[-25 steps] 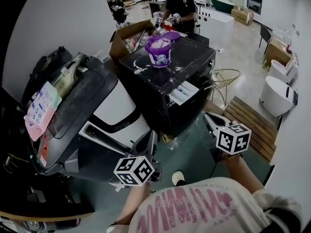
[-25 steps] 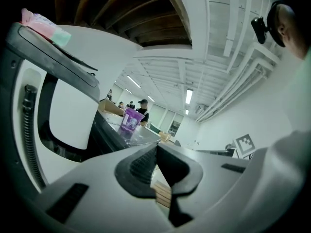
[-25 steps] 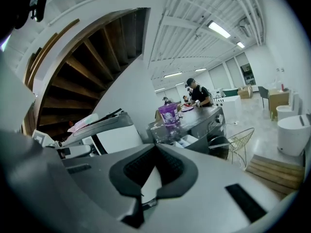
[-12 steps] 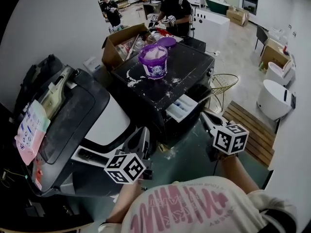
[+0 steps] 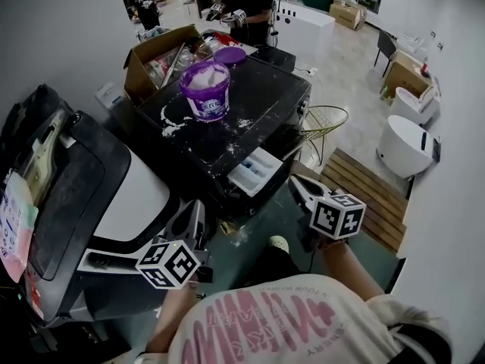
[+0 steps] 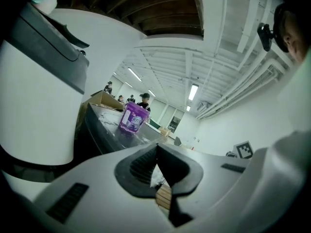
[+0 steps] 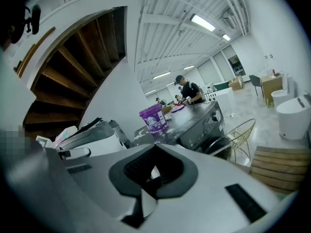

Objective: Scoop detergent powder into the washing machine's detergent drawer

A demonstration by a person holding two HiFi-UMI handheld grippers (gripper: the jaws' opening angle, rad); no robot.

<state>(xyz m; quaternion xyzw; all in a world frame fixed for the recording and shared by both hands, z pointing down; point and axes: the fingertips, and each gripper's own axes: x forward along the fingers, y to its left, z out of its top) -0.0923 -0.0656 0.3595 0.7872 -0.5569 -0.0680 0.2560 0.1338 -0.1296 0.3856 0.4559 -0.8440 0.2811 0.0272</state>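
A purple detergent tub [image 5: 204, 89] full of white powder stands open on the black washing machine [image 5: 265, 101], its purple lid [image 5: 229, 54] lying behind it. The detergent drawer [image 5: 256, 171] is pulled out at the machine's front. Both grippers hang low in front of the machine, apart from it. My left gripper [image 5: 195, 209] is shut with nothing in it, below and left of the drawer. My right gripper [image 5: 297, 185] is also shut and holds nothing, just right of the drawer. The tub [image 6: 133, 118] shows far ahead in the left gripper view, and the tub [image 7: 153, 118] also shows in the right gripper view.
Spilled powder [image 5: 174, 120] streaks the machine top. A cardboard box [image 5: 155, 55] stands behind it, and a person [image 5: 246, 6] works beyond. A white-and-black appliance [image 5: 91, 196] fills the left. A gold wire stand [image 5: 326, 123] and a wooden pallet [image 5: 364, 196] lie to the right.
The view has swung so the washing machine and tub sit lower and further left. Both grippers have drifted left with it and stay shut.
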